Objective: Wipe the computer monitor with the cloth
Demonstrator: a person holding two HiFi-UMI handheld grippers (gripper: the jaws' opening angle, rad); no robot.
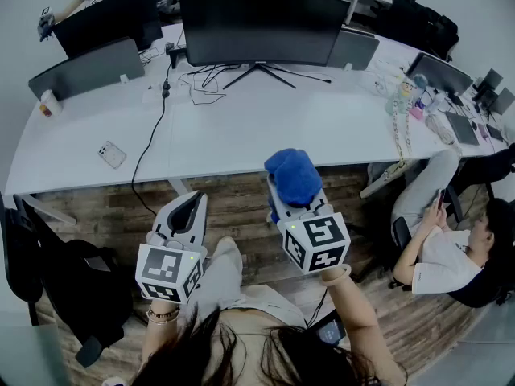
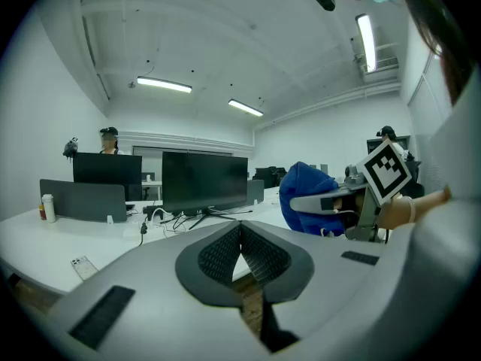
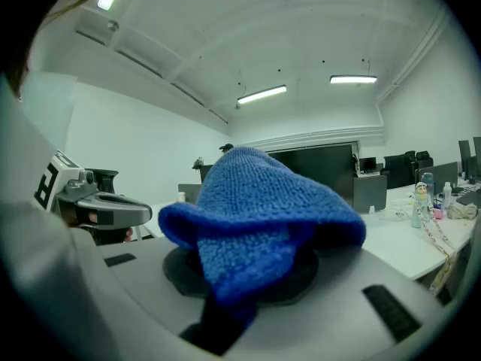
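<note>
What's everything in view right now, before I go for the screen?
Monitor: one, black, curved, desk's far centre.
Other screens: several, black or grey, either side of it.
Desk: one, white, ahead.
Phone: one, pale, desk's left.
Cable: one, black, trailing to the desk's front edge.
Seated person: one, white top, right.
Cloth: one, blue, in right gripper.
Left gripper: shut, empty.
Right gripper: shut on cloth.

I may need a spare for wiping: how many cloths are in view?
1: the blue cloth, clamped in the right gripper, in front of the desk. Clutter at the desk's right end could hide another.
</note>
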